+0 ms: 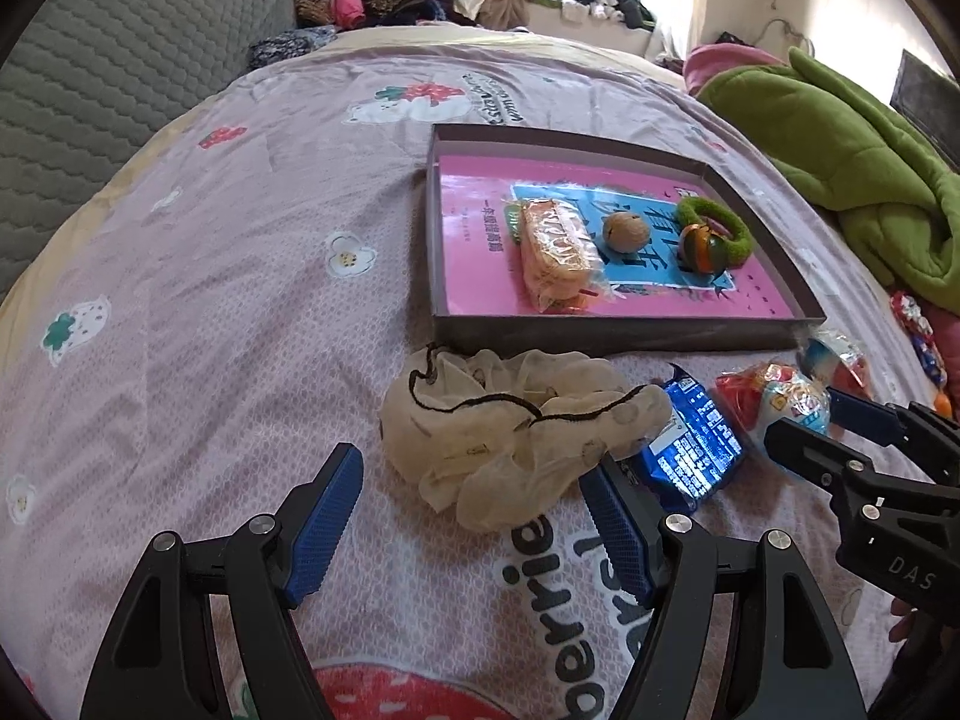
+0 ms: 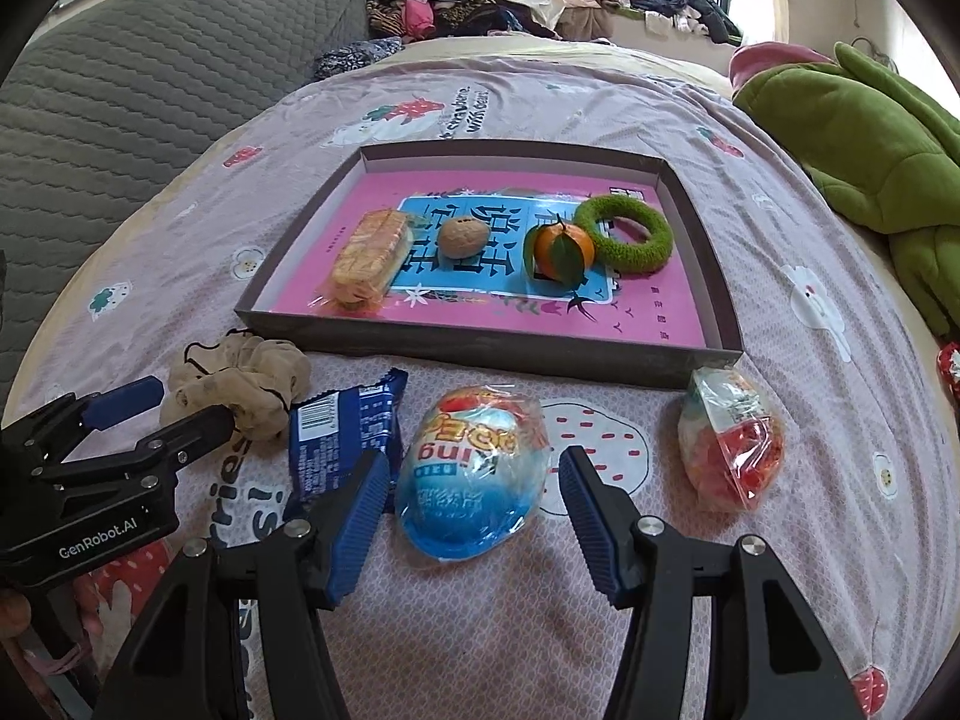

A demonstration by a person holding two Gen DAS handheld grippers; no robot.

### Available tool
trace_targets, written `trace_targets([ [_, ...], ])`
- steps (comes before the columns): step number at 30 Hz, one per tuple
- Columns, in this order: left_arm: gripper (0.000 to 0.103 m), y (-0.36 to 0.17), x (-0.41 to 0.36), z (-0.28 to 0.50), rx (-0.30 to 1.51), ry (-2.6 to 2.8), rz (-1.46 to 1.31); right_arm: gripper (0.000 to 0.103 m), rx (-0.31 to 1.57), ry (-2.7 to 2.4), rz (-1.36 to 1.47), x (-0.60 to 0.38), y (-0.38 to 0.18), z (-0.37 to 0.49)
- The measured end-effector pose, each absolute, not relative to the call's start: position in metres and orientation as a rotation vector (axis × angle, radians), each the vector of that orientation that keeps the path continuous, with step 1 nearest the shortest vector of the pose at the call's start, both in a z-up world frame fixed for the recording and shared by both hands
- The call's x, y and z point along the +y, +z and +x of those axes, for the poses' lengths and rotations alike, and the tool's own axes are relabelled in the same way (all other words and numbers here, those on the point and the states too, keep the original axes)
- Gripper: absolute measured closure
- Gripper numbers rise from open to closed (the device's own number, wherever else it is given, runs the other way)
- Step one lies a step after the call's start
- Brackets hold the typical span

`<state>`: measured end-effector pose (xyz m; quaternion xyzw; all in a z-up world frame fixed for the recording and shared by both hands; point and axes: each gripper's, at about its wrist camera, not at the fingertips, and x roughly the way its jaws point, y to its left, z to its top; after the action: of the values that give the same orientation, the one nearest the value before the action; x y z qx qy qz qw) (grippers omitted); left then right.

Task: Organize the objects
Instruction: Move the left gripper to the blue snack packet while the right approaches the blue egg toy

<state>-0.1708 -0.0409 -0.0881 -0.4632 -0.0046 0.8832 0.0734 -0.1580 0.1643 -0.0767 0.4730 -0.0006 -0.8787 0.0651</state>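
Nearest the right wrist camera: right gripper (image 2: 471,501), jaws apart, straddling one egg-shaped blue-and-white wrapped packet (image 2: 474,471) without gripping it. Left gripper (image 1: 471,519), jaws likewise apart, sits just short of one crumpled beige scrunchie (image 1: 516,426) with black edging. On the bedspread (image 1: 210,300): one blue snack packet (image 2: 342,438), one red-and-clear packet (image 2: 732,441). The shallow tray (image 2: 480,348) holds four items: wrapped biscuit (image 2: 369,255), walnut (image 2: 462,238), leafy tangerine (image 2: 561,249), green ring (image 2: 624,234).
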Motion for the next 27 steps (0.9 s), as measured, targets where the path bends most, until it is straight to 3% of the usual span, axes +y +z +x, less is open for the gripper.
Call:
trace_targets([
  [23,0.027,-0.102,-0.043,-0.194,-0.062,2.612,-1.383,0.048,-0.042,-2.635,1.406,0.166,-0.086,-0.177],
  [27,0.037,-0.099,-0.043,-0.194,-0.066,2.608,-1.361,0.048,-0.059,-2.63,1.403,0.168,-0.085,-0.176],
])
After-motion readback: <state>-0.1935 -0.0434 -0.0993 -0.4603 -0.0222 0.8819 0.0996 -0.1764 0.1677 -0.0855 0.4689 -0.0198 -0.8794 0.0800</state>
